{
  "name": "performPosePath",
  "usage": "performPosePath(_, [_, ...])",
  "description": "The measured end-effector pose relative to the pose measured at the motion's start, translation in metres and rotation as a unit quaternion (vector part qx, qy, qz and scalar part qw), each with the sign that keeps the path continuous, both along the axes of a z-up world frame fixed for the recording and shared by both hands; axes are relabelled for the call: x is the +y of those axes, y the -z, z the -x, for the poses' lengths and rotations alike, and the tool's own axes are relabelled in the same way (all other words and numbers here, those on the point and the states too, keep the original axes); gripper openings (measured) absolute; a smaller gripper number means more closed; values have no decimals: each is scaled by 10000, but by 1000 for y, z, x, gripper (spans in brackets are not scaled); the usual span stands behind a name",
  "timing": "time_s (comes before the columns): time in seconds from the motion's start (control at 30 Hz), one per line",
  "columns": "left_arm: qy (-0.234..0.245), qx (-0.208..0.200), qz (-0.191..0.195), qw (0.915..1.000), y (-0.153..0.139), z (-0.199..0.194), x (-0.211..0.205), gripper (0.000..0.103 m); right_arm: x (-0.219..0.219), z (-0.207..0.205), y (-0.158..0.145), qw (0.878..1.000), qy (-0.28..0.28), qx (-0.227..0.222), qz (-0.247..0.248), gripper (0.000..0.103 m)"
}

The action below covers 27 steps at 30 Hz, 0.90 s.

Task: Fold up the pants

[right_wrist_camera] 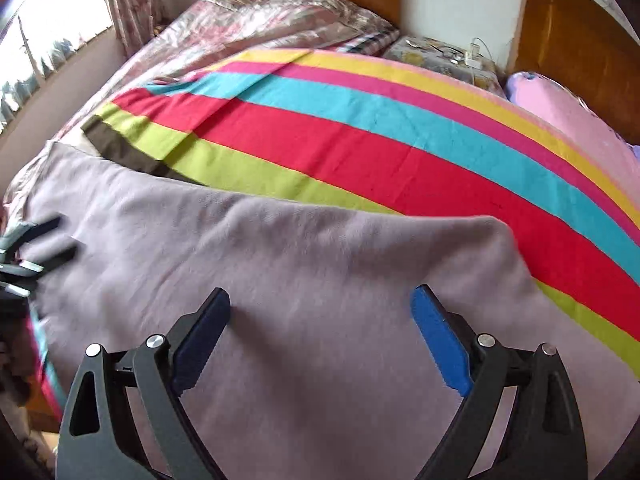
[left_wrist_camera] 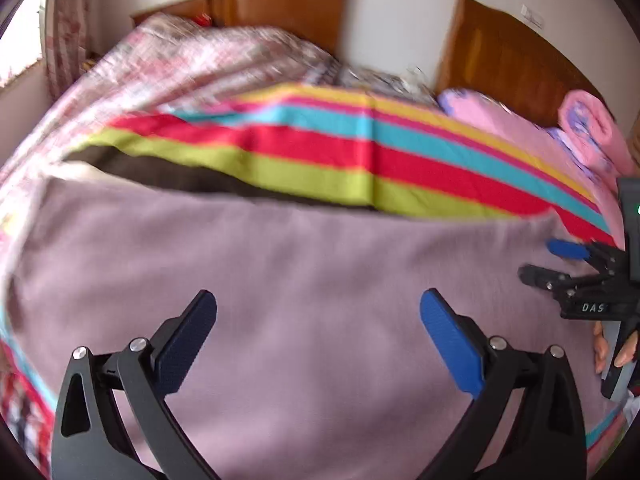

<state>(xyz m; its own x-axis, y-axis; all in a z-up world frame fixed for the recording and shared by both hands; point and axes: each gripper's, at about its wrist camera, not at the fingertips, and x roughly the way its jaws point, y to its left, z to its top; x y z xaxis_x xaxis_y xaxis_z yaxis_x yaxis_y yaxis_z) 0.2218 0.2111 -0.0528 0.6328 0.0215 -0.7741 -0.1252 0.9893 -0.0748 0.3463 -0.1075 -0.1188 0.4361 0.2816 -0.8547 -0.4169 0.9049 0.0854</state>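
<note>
My two black grippers carry blue finger pads [left_wrist_camera: 452,344]. Beneath them lie plain mauve-grey pants [right_wrist_camera: 320,272] on a sheet [right_wrist_camera: 400,128] striped yellow, pink, turquoise, red, lime, brown.

The mauve pants [right_wrist_camera: 304,280] lie spread flat across the bed's near edge, partly covering the striped sheet [right_wrist_camera: 400,136].

Both tools: black plastic linkage frames, silver screw heads at pivots. Left tool [left_wrist_camera: 318,336] and right tool [right_wrist_camera: 320,332] have blue textured pads [left_wrist_camera: 450,344]. Right tool's body bears white "DAS" lettering [left_wrist_camera: 593,307].
</note>
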Motion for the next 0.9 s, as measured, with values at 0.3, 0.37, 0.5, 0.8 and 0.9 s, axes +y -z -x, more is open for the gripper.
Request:
performPosePath(0.3, [-1014, 371, -627, 9922, 23, -25, 120, 102, 49, 12, -22, 9996, -173, -174, -130, 91])
performPosePath(0.37, [-890, 390, -710, 9927, 26, -29, 126, 102, 75, 18, -13, 9981, -555, -252, 126, 91])
performPosePath(0.5, [-818, 493, -837, 9919, 28, -37, 127, 102, 78, 11, -1, 9994, -343, -67, 36, 93])
performPosePath(0.8, [-846, 640, -679, 9920, 21, -39, 128, 102, 109, 24, -21, 9986, -513, -161, 30, 92])
performPosePath(0.9, [-805, 455, -760, 9928, 4, -34, 124, 102, 135, 26, -27, 9965, -822, -177, -32, 92])
